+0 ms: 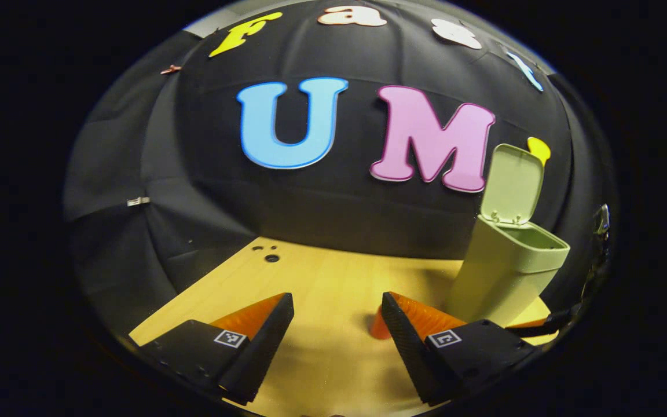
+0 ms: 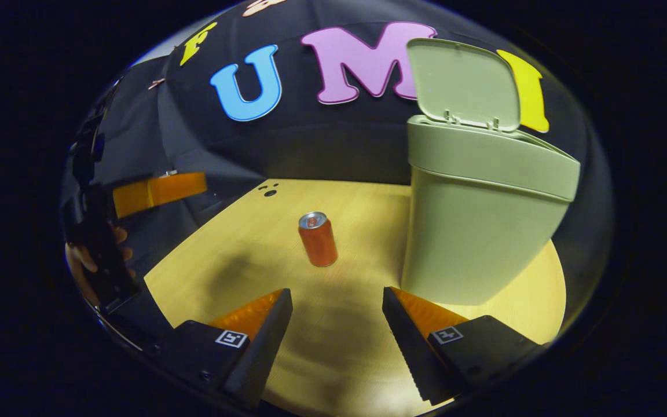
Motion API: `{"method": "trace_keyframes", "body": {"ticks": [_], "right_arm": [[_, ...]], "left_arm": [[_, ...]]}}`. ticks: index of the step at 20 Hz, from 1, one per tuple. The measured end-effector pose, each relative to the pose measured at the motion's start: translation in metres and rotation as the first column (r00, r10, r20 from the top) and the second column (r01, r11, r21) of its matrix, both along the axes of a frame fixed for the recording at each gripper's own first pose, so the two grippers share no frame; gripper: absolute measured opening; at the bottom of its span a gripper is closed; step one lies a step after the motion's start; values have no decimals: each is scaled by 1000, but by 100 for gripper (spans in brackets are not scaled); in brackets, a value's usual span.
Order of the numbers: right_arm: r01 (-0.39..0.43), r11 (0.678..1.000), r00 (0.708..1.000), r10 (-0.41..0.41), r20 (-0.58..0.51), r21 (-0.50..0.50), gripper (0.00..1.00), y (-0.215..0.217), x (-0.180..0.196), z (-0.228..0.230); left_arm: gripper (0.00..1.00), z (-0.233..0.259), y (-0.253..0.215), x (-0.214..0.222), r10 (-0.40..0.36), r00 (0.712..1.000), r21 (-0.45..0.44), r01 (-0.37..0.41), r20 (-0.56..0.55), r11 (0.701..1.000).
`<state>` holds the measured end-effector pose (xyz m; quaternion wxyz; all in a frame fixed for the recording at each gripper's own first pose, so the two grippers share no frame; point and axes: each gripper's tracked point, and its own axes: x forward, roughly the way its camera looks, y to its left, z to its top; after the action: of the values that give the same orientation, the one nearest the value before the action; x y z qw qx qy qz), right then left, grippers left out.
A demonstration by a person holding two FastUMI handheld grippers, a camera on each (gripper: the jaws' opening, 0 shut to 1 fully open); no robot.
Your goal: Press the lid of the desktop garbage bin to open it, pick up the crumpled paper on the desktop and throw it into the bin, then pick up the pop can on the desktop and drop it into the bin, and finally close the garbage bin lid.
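Note:
The pale green bin (image 2: 472,231) stands upright on the wooden desktop (image 2: 241,260) with its lid (image 2: 461,84) swung up and open. A red pop can (image 2: 317,238) stands upright to the left of the bin, ahead of my right gripper (image 2: 336,324), which is open with nothing between its fingers. In the left gripper view the bin (image 1: 504,272) is at the right, lid (image 1: 513,182) raised. My left gripper (image 1: 336,330) is open and holds nothing. The can (image 1: 377,330) peeks out low beside its right finger, mostly hidden.
A hand (image 2: 87,258) holds the left gripper at the left edge of the right gripper view, one finger (image 2: 160,191) pointing right above the desk's left side. Small holes (image 2: 270,191) mark the desk's far corner. The black cloth wall closes the back.

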<state>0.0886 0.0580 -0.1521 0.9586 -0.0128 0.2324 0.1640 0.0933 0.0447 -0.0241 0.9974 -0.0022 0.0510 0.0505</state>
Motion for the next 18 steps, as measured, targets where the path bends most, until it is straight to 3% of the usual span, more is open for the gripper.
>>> {"method": "trace_keyframes", "body": {"ticks": [8, 9, 14, 18], "right_arm": [[-51, 998, 999, 51, 5, -47, 99, 53, 50, -16], [-57, 997, 998, 57, 5, -58, 99, 60, 56, -19], [-52, 995, 999, 52, 5, -80, 99, 81, 94, -31], [-11, 996, 1000, 10, -19, -84, 99, 83, 124, -48]], "left_arm": [[97, -62, 86, -67, 159, 978, -26, -164, -136, 986], [100, -70, 93, -73, 169, 973, -23, -175, -160, 984], [97, -86, 113, -88, 201, 954, -1, -206, -221, 979], [97, -89, 125, -94, 221, 944, 5, -227, -246, 974]]}}
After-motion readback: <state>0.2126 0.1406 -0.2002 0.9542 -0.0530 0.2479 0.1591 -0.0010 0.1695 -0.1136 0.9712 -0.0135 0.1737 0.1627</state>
